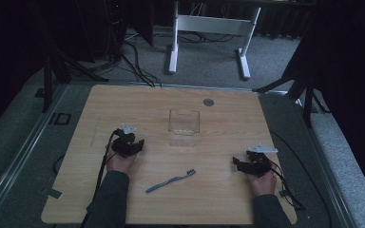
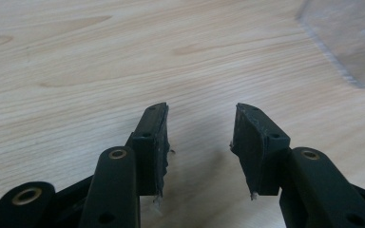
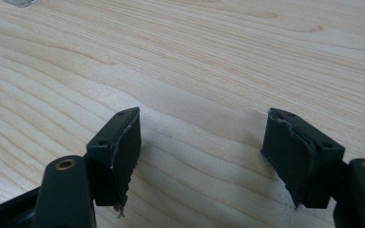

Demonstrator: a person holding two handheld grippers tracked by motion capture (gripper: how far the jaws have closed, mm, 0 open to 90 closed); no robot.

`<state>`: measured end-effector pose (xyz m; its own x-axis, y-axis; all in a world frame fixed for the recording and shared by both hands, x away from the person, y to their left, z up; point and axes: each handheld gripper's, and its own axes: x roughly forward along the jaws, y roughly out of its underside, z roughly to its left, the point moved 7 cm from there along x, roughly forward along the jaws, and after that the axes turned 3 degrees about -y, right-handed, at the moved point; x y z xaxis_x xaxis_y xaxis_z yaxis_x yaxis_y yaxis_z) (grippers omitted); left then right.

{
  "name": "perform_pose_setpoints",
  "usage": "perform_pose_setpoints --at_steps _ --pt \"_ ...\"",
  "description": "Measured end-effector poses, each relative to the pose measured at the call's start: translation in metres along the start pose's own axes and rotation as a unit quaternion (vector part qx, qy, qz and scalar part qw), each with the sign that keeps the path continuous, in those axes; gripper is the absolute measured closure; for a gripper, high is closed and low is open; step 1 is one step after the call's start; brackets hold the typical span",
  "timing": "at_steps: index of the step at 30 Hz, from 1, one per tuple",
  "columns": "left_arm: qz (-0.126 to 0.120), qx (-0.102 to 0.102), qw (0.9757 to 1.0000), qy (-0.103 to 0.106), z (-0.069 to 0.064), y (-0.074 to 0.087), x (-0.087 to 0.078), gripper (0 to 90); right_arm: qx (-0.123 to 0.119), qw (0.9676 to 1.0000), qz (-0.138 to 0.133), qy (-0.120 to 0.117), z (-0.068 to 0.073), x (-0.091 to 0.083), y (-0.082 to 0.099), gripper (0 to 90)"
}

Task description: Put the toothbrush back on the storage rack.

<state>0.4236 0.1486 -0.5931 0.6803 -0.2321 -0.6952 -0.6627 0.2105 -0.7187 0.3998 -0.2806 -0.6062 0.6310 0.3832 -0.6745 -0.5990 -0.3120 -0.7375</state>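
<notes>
Room: dim, light wooden table [image 1: 123,102] over grey carpet.
Toothbrush [image 1: 170,181]: blue, lay flat near the front edge, between both hands, untouched.
Clear container [image 1: 184,126]: sat mid-table, looked empty, well apart from the brush.
Left gripper [image 1: 129,142]: jaws wide, held nothing, just left of the container.
Right gripper [image 1: 242,164]: jaws spread too, nothing in them.
Progress: looked like nothing was done yet; grabbing the brush was all left.
</notes>
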Motion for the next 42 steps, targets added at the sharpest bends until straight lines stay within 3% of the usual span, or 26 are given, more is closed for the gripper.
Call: perform_pose_setpoints --at_steps 10,19,23,42 --pt "-0.017 0.026 0.999 0.031 -0.015 -0.016 -0.029 55.4 0.0 1.0 0.0 0.0 0.0 0.0 0.0 28.4" --pt "-0.026 0.019 0.9978 0.058 -0.024 -0.024 -0.046 55.9 0.0 1.0 0.0 0.0 0.0 0.0 0.0 28.4" --pt "-0.031 0.013 0.9974 0.064 -0.027 -0.029 -0.051 55.9 0.0 1.0 0.0 0.0 0.0 0.0 0.0 28.4" --pt "-0.025 0.045 0.9952 0.084 -0.057 -0.053 -0.072 55.6 0.0 1.0 -0.001 0.0 0.0 0.0 0.0 28.4"
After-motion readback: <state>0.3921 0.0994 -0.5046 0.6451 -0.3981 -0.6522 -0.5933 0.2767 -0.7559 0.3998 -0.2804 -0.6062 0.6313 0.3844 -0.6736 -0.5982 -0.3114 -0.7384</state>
